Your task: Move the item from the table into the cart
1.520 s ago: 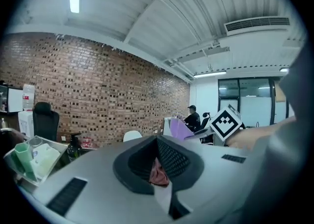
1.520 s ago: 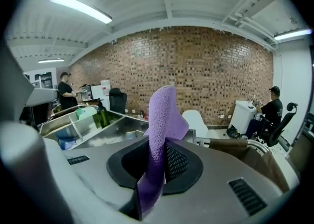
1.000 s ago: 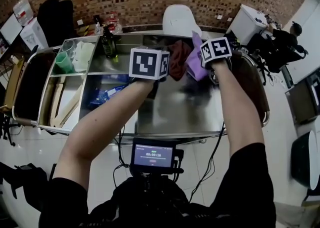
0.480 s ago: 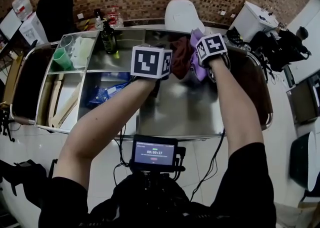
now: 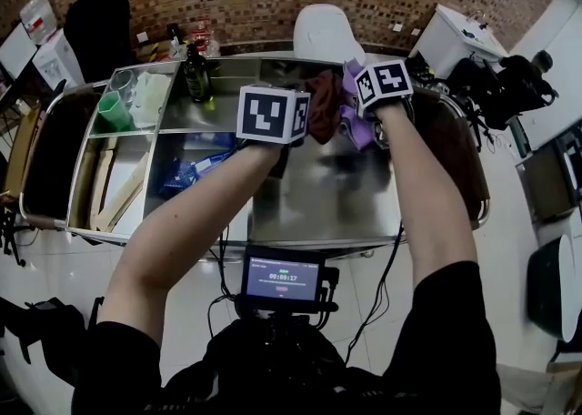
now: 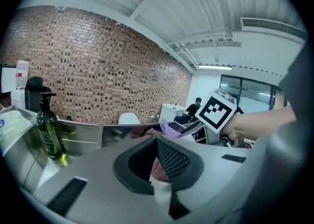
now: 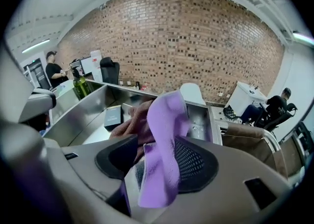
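Observation:
A purple cloth (image 7: 164, 139) drapes between the jaws of my right gripper (image 7: 157, 169), which have just been opening; the pads stand apart and do not press it. In the head view this purple cloth (image 5: 356, 126) hangs under the right marker cube (image 5: 386, 84) over the steel cart (image 5: 309, 213). Right beside it is a maroon cloth (image 5: 323, 106), also seen in the right gripper view as the maroon cloth (image 7: 128, 120). My left gripper (image 6: 159, 161) is shut on a fold of that cloth (image 6: 158, 168). Its jaws are hidden behind the left cube (image 5: 271, 115) in the head view.
The cart's left compartments hold a dark green bottle (image 5: 195, 76), a green cup (image 5: 114, 113), a blue packet (image 5: 191, 172) and wooden pieces (image 5: 114, 190). A black box (image 7: 113, 116) lies on the cart floor. A white chair (image 5: 327, 35) stands behind; a person (image 5: 518, 76) sits at far right.
My right hand has shifted slightly left, bringing the purple cloth closer to the maroon one. The left arm has stayed where it was.

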